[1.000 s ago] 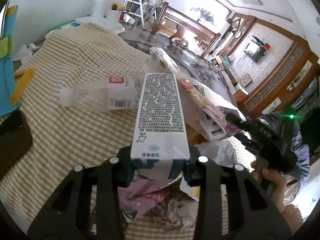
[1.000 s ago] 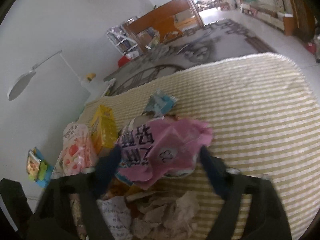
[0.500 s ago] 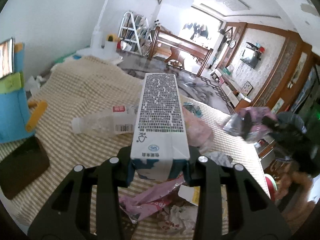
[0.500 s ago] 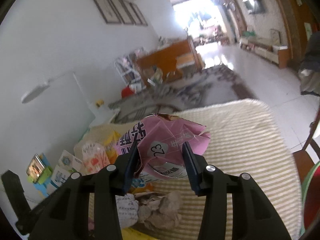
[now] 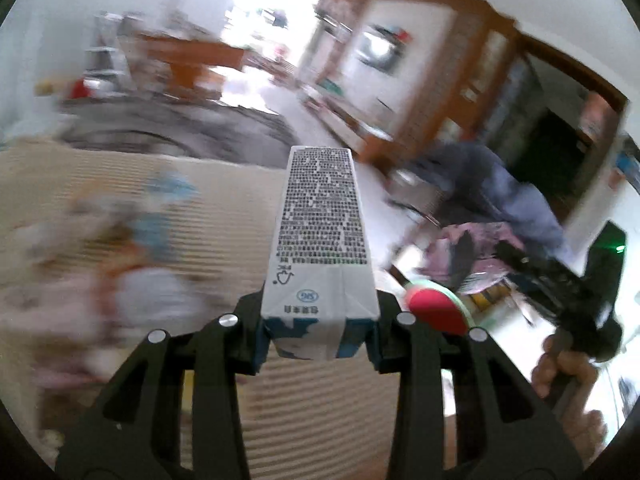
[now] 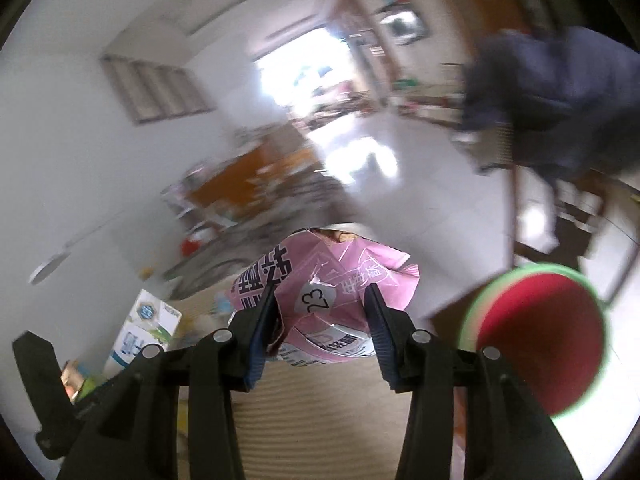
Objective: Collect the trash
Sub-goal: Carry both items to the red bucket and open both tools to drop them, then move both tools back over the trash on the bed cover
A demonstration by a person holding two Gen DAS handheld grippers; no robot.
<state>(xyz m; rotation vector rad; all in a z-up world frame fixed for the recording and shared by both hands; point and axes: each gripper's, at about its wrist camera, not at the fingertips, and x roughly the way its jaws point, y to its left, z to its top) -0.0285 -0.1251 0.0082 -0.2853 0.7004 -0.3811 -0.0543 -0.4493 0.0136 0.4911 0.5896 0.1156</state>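
Note:
A white and blue milk carton (image 5: 320,240) stands upright, pointing away from the camera, with my left gripper (image 5: 320,332) shut on its lower end. My right gripper (image 6: 320,320) is shut on a crumpled pink snack bag (image 6: 332,288) marked 23. In the left wrist view that pink bag (image 5: 472,236) hangs at the right, in front of the hand (image 5: 560,364) on the right tool. A red bin with a green rim (image 6: 540,336) sits low beyond the table edge, right of the pink bag. The same bin (image 5: 436,312) shows just right of the carton.
A table with a beige striped cloth (image 5: 224,216) lies below both grippers. A blurred heap of wrappers and paper (image 5: 120,264) is at its left. A dark blue jacket (image 6: 560,92) hangs over a chair on the right. White tiled floor (image 6: 420,216) spreads beyond the table.
Both grippers have swung right and upward, away from the trash heap, each carrying its load. The right jaws closed on the pink bag. The red bin has come into view.

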